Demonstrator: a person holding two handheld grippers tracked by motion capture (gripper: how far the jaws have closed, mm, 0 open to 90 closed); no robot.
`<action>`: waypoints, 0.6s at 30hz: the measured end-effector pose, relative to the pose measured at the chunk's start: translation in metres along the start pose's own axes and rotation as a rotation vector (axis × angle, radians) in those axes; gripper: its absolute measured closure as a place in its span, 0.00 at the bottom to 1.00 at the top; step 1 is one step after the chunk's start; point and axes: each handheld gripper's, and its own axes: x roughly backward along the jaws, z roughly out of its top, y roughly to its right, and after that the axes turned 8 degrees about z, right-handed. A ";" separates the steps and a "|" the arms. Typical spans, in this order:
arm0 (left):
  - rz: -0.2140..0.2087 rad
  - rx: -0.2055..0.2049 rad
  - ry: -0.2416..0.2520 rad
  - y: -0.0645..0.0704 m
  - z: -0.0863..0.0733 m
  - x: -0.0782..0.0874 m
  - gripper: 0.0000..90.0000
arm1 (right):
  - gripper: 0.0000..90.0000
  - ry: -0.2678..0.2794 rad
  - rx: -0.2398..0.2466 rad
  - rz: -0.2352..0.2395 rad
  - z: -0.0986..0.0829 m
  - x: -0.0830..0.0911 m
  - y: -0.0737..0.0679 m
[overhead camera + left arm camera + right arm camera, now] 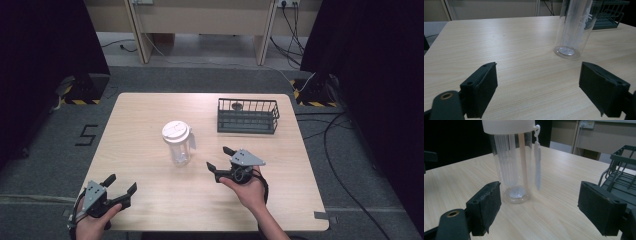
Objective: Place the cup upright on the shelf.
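The right gripper (pixel 220 157) has its jaws spread wide with nothing between them. It hovers over the table (pixel 150 110) just right of centre, held by the person's right hand (pixel 248 189), and its jaws point up and to the left toward the bottle (pixel 177 142). In the right gripper view the bottle (pixel 512 160) stands a little ahead of the left jaw, near but not touching it.

The left gripper (pixel 121 184) also has its jaws wide apart and empty. It sits at the near left corner of the table in the left hand (pixel 90 225), well apart from the bottle, with its jaws aimed forward and to the right. In the left gripper view the bottle's base (pixel 567 51) rests on the wood ahead, closer to the right jaw's side.

The bottle is clear plastic with a white lid (pixel 175 132) and stands upright near the middle of the table, its long axis vertical, lid on top. A pale straw (pixel 523 162) runs down inside it, and a small white strap (pixel 537 163) hangs from the lid down the outside.

A dark wire basket (pixel 247 116) sits at the far right of the table, well apart from the bottle.
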 end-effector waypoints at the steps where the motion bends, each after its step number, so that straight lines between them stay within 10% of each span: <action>1: 0.000 -0.002 0.000 0.000 0.000 0.000 0.16 | 0.22 0.000 0.000 0.002 0.001 -0.002 -0.001; 18: -0.004 0.002 0.002 0.000 0.000 0.000 0.16 | 0.20 0.005 -0.014 0.037 0.007 -0.031 -0.012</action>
